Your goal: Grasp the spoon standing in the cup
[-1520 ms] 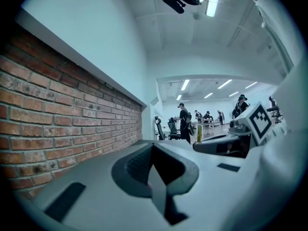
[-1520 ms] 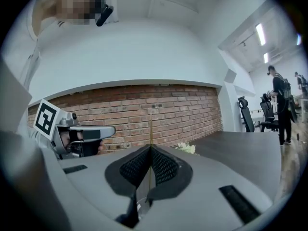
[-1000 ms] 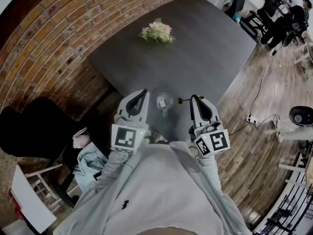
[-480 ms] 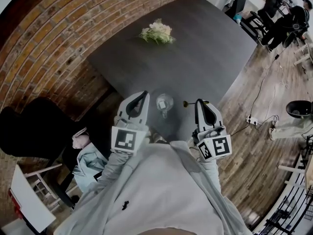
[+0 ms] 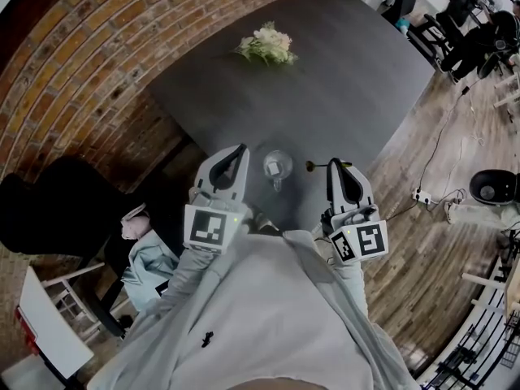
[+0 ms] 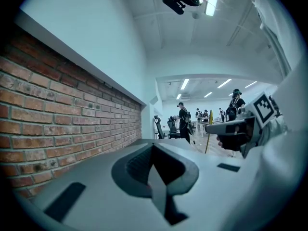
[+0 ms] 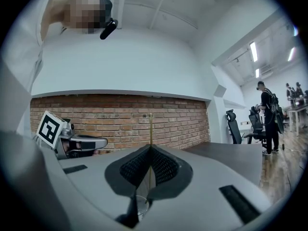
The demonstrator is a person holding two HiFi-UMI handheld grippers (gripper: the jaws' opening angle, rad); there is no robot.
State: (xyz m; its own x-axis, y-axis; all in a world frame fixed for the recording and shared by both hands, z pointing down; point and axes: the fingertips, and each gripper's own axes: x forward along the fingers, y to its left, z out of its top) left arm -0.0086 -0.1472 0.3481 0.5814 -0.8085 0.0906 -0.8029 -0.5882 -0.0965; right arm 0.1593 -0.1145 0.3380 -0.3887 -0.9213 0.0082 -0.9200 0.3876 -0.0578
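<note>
At the near edge of the dark table point(image 5: 349, 88), the thin gold spoon point(image 7: 150, 124) stands upright, pinched between the closed jaws of the right gripper point(image 7: 150, 148). In the head view it is just right of the clear glass cup point(image 5: 277, 166). On the cup's other side the left gripper point(image 6: 154, 147) hovers, its 2 jaws pressed together on nothing. Flowers point(image 5: 266, 45) lie far across the table.

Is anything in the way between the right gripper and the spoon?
No, nothing visible is in the way. The right gripper is shut on the spoon, whose thin gold handle stands upright between its jaws. The glass cup stands between it and the left gripper.
</note>
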